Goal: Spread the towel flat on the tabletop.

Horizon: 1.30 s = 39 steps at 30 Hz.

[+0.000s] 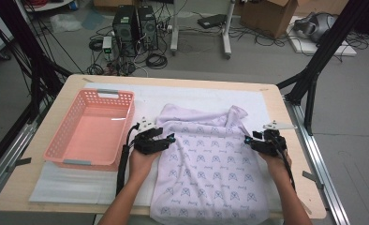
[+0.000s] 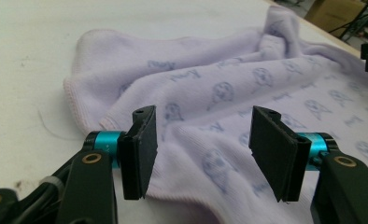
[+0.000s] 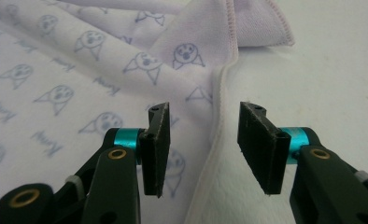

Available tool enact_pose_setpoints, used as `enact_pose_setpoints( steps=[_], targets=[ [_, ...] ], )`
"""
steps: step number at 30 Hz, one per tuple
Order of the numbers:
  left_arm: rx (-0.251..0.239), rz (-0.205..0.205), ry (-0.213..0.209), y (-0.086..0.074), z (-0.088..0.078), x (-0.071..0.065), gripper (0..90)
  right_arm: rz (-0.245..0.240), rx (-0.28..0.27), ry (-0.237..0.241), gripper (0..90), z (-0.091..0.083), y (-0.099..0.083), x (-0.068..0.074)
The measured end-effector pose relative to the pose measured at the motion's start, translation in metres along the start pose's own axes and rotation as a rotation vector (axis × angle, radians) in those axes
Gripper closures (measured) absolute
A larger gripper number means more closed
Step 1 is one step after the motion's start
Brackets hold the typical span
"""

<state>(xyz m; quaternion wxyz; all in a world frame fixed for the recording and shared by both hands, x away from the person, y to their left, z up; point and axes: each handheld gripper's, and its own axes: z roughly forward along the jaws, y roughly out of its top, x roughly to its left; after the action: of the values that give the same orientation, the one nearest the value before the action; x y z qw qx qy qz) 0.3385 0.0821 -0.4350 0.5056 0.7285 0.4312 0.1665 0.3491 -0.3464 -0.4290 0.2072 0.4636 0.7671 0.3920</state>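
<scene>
Both tongs, left [image 1: 169, 138] and right [image 1: 246, 140], gape apart at opposite towel [image 1: 206, 164] edges, placed to regrip it

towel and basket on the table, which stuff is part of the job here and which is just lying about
Part of the job:
- lilac towel with the printed pattern, spread on the table
- left gripper, open at the towel's left edge
- right gripper, open at its right edge

Just lying about:
- pink basket, empty, left of the towel
- cardboard box and computer towers on the floor beyond the table
</scene>
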Motion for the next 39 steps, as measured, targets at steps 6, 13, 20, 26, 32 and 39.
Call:
enact_pose_setpoints(
  steps=[6,13,20,26,32,39],
  targets=[
    [0.051,-0.034,-0.007,-0.02,-0.017,-0.002,43.3,-0.003,0.013,0.058,51.6,-0.022,-0.019,0.004],
    [0.187,0.026,-0.011,-0.028,-0.011,-0.014,59.0,-0.022,0.084,0.085,60.6,-0.017,-0.035,0.012],
    [0.181,-0.01,0.101,-0.027,-0.017,-0.001,87.2,-0.04,0.068,-0.071,88.0,-0.023,-0.037,0.014],
    [0.128,-0.044,0.115,-0.033,-0.028,-0.004,62.6,0.032,0.014,-0.045,79.2,-0.035,-0.047,0.013],
    [0.11,-0.074,0.023,-0.048,-0.054,-0.012,47.6,0.071,-0.036,-0.023,64.8,-0.06,-0.057,0.016],
    [0.149,-0.043,-0.064,-0.062,-0.069,-0.029,44.4,0.083,-0.004,0.019,57.3,-0.079,-0.078,0.024]
  ],
)
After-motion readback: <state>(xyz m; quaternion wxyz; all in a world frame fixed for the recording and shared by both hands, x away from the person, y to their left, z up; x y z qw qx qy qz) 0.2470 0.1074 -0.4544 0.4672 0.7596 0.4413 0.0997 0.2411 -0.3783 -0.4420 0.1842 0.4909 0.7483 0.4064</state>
